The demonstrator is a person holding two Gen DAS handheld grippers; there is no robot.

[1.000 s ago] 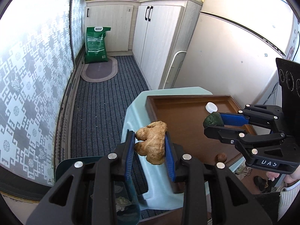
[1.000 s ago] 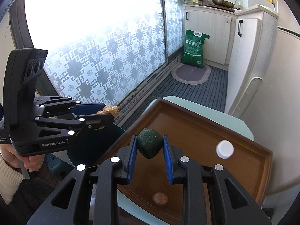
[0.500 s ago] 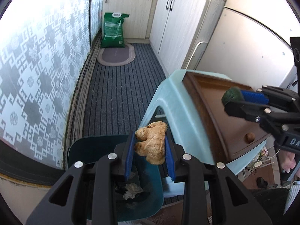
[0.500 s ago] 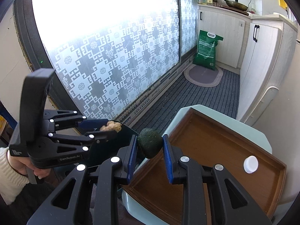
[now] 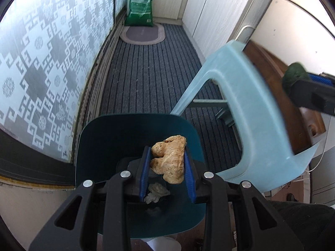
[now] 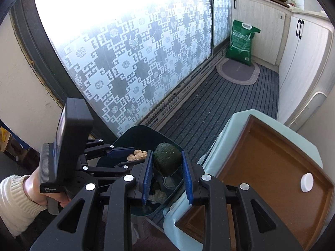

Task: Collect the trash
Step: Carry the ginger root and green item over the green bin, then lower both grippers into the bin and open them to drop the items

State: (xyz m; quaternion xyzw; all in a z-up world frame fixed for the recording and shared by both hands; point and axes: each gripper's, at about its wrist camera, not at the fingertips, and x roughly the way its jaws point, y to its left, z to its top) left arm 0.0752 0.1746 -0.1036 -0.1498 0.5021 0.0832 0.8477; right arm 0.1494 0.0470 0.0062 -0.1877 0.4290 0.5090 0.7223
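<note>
My left gripper [image 5: 167,163] is shut on a tan knobbly piece of ginger [image 5: 169,161] and hangs over the mouth of a dark teal bin [image 5: 108,133]. Crumpled paper [image 5: 156,192] lies inside the bin. My right gripper [image 6: 166,167] is shut on a dark green lump [image 6: 167,159], at the bin's [image 6: 142,131] edge beside the stool. The right wrist view also shows the left gripper [image 6: 134,156] with the ginger [image 6: 137,154], held by a hand in a cream sleeve [image 6: 14,200]. The green lump [image 5: 295,77] appears at the right of the left wrist view.
A brown tray [image 6: 272,167] rests on a pale blue plastic stool [image 5: 257,113] and holds a white cap [image 6: 306,182]. A patterned frosted glass door [image 6: 129,58] runs along the left. A green bag [image 6: 240,44] and an oval mat [image 6: 238,72] lie by white cabinets [image 6: 301,52]. Striped grey carpet [image 5: 146,71] covers the floor.
Both grippers have swung from above the tray toward the bin. The left one has dropped lower over the bin's mouth with the ginger; the right one has carried the green lump to the bin's edge.
</note>
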